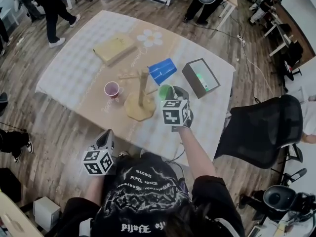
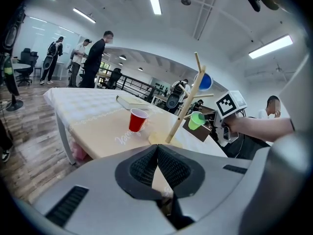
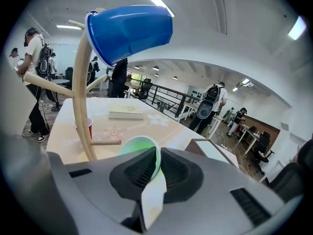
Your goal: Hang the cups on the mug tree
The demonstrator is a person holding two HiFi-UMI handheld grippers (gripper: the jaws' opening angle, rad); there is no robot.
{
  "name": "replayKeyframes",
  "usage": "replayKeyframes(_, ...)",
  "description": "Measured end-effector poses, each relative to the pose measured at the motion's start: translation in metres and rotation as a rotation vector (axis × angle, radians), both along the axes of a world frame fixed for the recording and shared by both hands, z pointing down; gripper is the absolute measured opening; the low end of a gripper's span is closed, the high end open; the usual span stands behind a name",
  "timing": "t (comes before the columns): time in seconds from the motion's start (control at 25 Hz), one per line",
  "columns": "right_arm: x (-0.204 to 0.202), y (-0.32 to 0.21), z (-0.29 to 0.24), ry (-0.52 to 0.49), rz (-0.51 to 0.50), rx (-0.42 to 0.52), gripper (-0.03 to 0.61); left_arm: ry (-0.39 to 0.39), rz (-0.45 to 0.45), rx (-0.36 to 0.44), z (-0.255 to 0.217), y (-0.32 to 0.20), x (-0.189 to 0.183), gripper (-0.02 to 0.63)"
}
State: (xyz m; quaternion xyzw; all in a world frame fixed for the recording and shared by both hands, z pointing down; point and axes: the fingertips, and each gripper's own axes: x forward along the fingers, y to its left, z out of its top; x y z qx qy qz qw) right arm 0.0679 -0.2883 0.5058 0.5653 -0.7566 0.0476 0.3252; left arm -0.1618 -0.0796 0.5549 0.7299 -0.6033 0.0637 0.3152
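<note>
Green plastic, thin-walled and tapered: the green cup (image 3: 139, 148) is pinched by its rim in the right claw (image 3: 157, 163), one ribbed pad inside the mouth and one outside, held off the worktop (image 1: 74, 73) just beside the tree (image 1: 142, 90). The step in hand looks like the hanging of this second cup. The glossy blue cup (image 3: 129, 31) already sits tipped over an upper peg, while the red cup (image 1: 112, 89) stands upright near the tree's round base. The tree is pale, smooth wood, with a slim trunk and dowel pegs. Next, I judge, the mouth must be turned toward a free peg (image 3: 105, 142) and slid over it before the pads let go. The left claw (image 2: 157, 153) is pressed together on nothing, low by the near edge.
</note>
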Motion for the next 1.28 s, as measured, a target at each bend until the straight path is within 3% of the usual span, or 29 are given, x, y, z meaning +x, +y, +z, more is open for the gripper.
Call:
replayKeyframes(0.48,-0.026,0.013,0.0,0.045,-0.035,0.031,0.04,0.012,-0.019,-0.006,0.002,0.003,-0.014,0.02)
replayKeyframes(1.28,-0.067,0.033,-0.007,0.144,-0.104,0.171,0.059,-0.005,-0.03,-0.018,0.003,0.003,-0.026,0.02)
